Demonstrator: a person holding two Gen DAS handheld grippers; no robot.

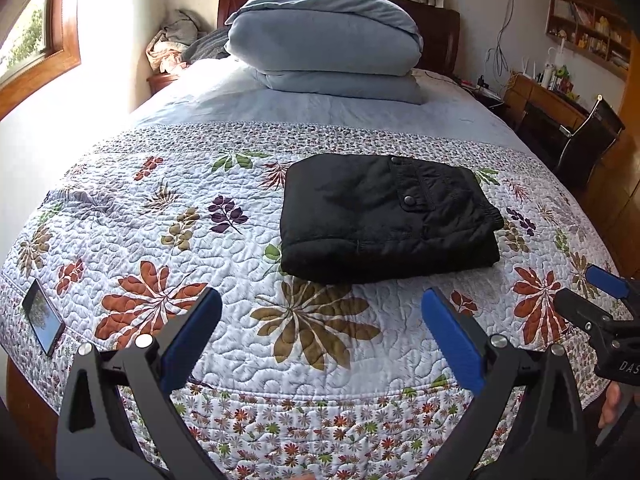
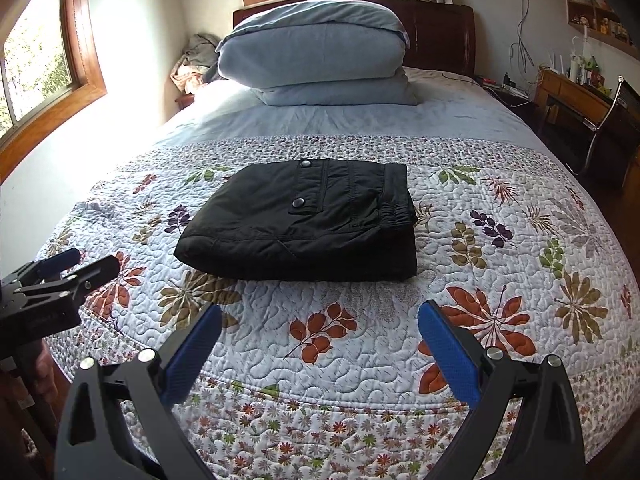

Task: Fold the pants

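Observation:
Black pants (image 1: 388,216) (image 2: 304,220) lie folded into a thick rectangle on the floral quilt (image 1: 240,340) (image 2: 360,340), snap buttons up and the elastic waistband at the right. My left gripper (image 1: 320,312) hangs open above the quilt's near edge, well short of the pants and holding nothing. My right gripper (image 2: 320,328) is also open and empty, just short of the pants' near edge. The right gripper (image 1: 588,292) shows at the right edge of the left wrist view. At the left edge of the right wrist view is the left gripper (image 2: 86,266).
A phone (image 1: 42,316) lies on the quilt's near left corner. Folded blue bedding (image 1: 324,44) (image 2: 316,52) is stacked at the headboard, with a heap of clothes (image 1: 172,44) beside it. A desk and chair (image 1: 580,136) stand right of the bed. A hand (image 1: 610,404) holds the right gripper.

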